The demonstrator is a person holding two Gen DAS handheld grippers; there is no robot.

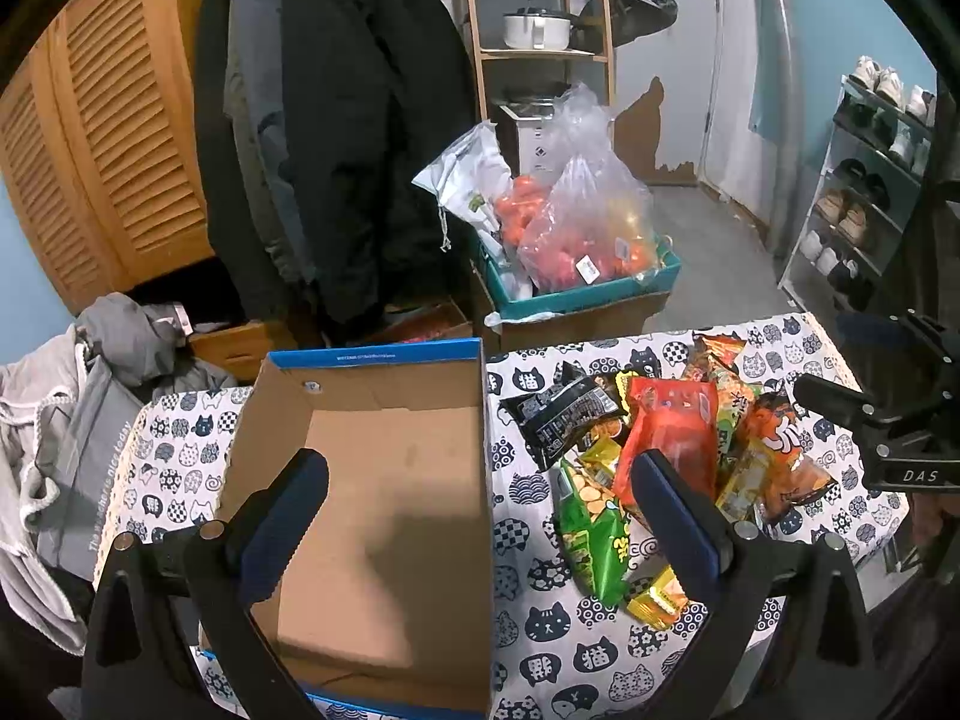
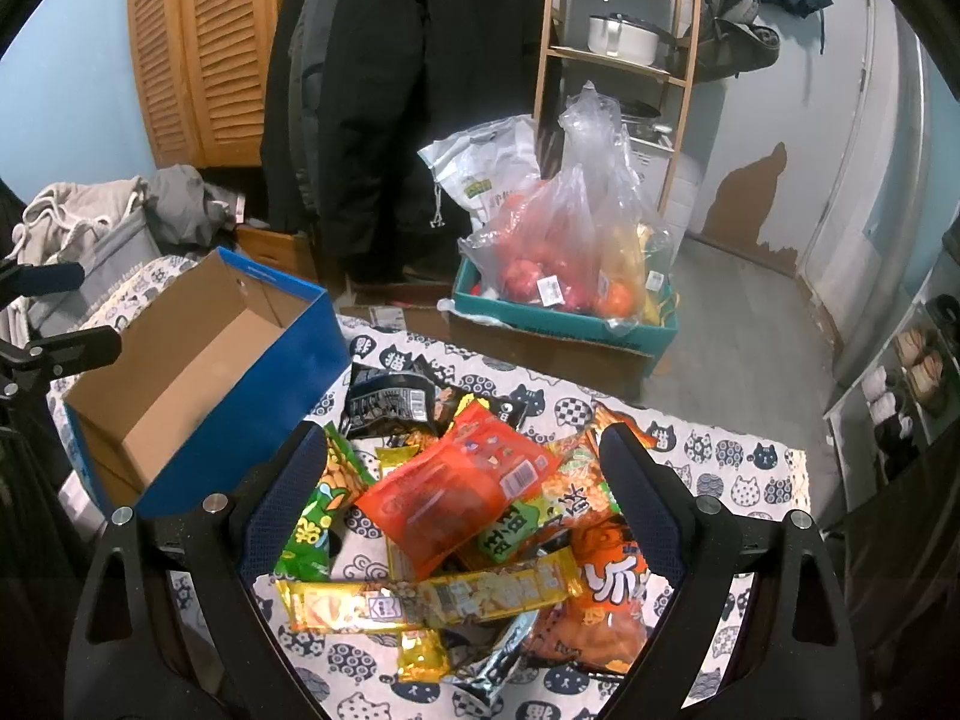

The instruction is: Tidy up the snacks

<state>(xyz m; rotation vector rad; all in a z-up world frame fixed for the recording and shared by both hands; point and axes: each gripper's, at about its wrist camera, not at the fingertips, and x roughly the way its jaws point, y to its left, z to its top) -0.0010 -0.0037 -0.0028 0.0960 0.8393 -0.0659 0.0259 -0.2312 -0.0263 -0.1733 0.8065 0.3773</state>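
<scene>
An empty blue cardboard box (image 1: pixel 384 480) stands open on the cat-print tablecloth (image 1: pixel 540 630); it also shows in the right wrist view (image 2: pixel 198 384). A pile of snack packets lies to its right: a red packet (image 1: pixel 672 438) (image 2: pixel 456 486) on top, a black packet (image 1: pixel 564 414) (image 2: pixel 390 405), a green packet (image 1: pixel 591 540) (image 2: pixel 318 516), an orange packet (image 1: pixel 786 456) (image 2: pixel 606 600) and a long yellow bar (image 2: pixel 432 597). My left gripper (image 1: pixel 480 474) is open, hovering over the box's right wall. My right gripper (image 2: pixel 462 450) is open above the pile, holding nothing.
Behind the table a teal-edged carton (image 2: pixel 564 324) holds plastic bags of fruit (image 2: pixel 558 252). Dark coats (image 1: pixel 336 120) hang by a louvred wooden door (image 1: pixel 102 138). A wooden shelf with a white pot (image 2: pixel 624 36) stands behind. A shoe rack (image 1: pixel 864 192) is at the right; grey clothes (image 1: pixel 60 420) lie left.
</scene>
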